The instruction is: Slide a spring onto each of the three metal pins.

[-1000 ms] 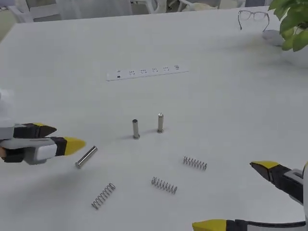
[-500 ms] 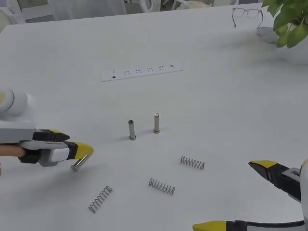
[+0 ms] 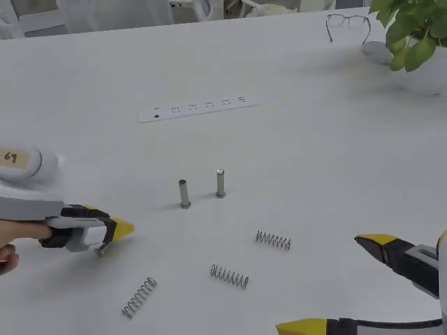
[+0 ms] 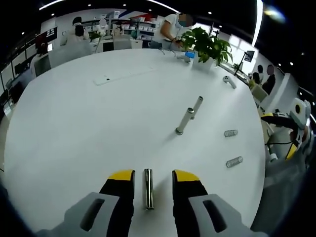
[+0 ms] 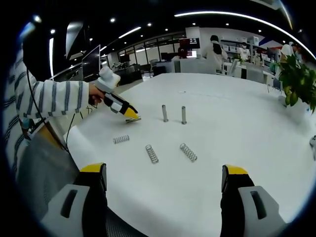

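Head view: on the white tabletop [image 3: 314,139], the yellow-tipped left gripper [image 3: 115,230] reaches in from the left, its tips down at a short silver metal pin lying flat [image 3: 101,249]. Near the middle a left upright silver pin [image 3: 184,193] and a right upright silver pin [image 3: 220,183] stand just beside each other. Three loose wire springs lie nearer the person: a right spring [image 3: 273,240], a middle spring [image 3: 229,276] and a left spring [image 3: 139,296]. The right gripper [image 3: 335,283] hangs at the lower right, well apart from them, jaws spread wide. A white power strip [image 3: 198,109] lies farther back.

Left gripper view: the flat pin [image 4: 148,187] lies lengthwise between the parted jaws, a gap showing on each side.

Right gripper view: its own jaws stand wide apart, holding nothing. Beyond them lie the three springs, with both upright pins behind.
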`<action>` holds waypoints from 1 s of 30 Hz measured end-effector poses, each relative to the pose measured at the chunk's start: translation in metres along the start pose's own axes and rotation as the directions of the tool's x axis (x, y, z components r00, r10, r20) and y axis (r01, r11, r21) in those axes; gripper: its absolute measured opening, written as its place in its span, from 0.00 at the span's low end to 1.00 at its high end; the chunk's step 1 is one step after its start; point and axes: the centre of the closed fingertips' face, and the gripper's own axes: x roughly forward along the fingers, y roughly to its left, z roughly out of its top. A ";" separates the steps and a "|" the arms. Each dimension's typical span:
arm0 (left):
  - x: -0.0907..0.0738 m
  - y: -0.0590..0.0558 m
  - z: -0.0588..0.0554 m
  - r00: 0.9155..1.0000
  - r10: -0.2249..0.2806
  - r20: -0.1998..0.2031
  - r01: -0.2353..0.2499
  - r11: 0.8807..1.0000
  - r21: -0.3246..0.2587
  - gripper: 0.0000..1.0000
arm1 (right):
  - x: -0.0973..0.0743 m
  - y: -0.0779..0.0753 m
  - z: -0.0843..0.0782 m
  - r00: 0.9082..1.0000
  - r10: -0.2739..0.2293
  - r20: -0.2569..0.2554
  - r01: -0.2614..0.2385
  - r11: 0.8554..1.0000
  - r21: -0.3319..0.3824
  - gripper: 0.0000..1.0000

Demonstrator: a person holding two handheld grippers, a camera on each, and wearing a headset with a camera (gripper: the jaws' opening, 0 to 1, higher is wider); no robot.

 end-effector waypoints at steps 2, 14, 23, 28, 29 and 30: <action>0.004 -0.001 -0.004 1.000 0.001 -0.012 -0.001 1.000 0.014 0.21 | 0.000 0.000 0.000 1.000 0.001 0.003 -0.001 1.000 0.006 0.96; 0.010 0.000 -0.005 1.000 0.028 -0.002 -0.028 0.999 -0.027 0.11 | -0.003 -0.005 0.002 1.000 -0.014 0.016 0.014 1.000 0.028 0.96; 0.010 0.006 -0.003 0.998 0.068 -0.001 -0.068 0.998 0.001 0.05 | -0.004 -0.004 0.004 1.000 -0.010 0.026 0.009 0.999 0.038 0.96; 0.012 0.005 -0.006 0.997 0.076 -0.013 -0.076 0.997 0.001 0.00 | -0.003 -0.003 0.005 0.999 -0.005 0.034 0.004 0.999 0.050 0.96; 0.013 0.006 -0.007 0.996 0.082 -0.021 -0.082 0.997 0.006 0.00 | -0.003 -0.004 0.004 0.999 -0.006 0.033 0.005 0.999 0.052 0.96; 0.015 0.006 -0.006 0.996 0.085 -0.012 -0.084 0.996 0.013 0.00 | -0.003 -0.004 0.004 0.999 -0.007 0.033 0.005 0.999 0.053 0.96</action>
